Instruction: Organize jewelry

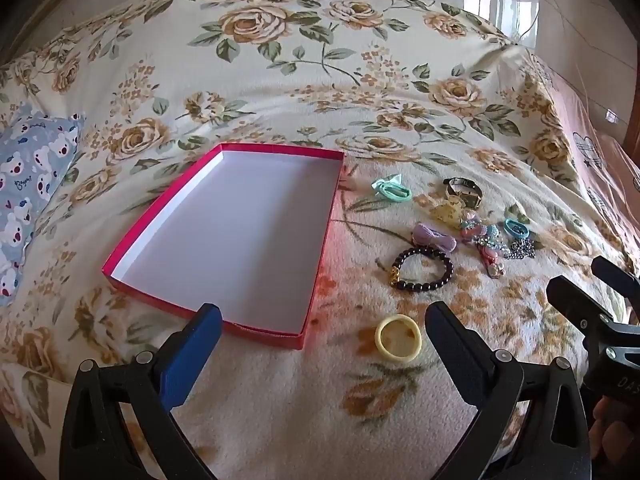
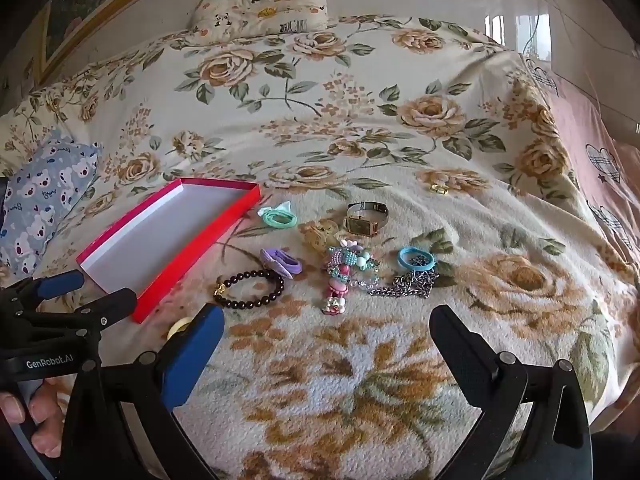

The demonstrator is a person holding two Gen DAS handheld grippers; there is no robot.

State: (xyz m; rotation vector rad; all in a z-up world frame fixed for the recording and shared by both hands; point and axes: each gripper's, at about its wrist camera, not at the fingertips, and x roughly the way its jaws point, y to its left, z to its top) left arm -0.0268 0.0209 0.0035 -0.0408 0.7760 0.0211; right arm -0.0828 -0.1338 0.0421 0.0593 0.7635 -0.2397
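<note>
Your left gripper (image 1: 322,330) and right gripper (image 2: 326,330) both have their jaws spread wide, holding nothing. The red box (image 1: 120,254) lies open on the bed (image 1: 280,80). Right of the box lie the bead bracelet (image 2: 250,289), watch (image 2: 365,220) and chain (image 2: 408,285). The yellow ring (image 1: 398,335) sits just beside the box's near corner.

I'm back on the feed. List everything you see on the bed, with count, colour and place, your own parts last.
box: 1, red outside, white inside, empty, left
hair ties: 3; mint beside box; blue right; yellow nearest
bead bracelet: 1, dark, centre
bow clip: 1, lilac, above bracelet
watch: 1, gold, far centre
chain: 1, silver, below blue tie
charm cluster: pastel, centre, count unclear
pillows: koala print left; panda print far
blanket: 1, floral
left tool: open, empty
right tool: open, empty
</note>
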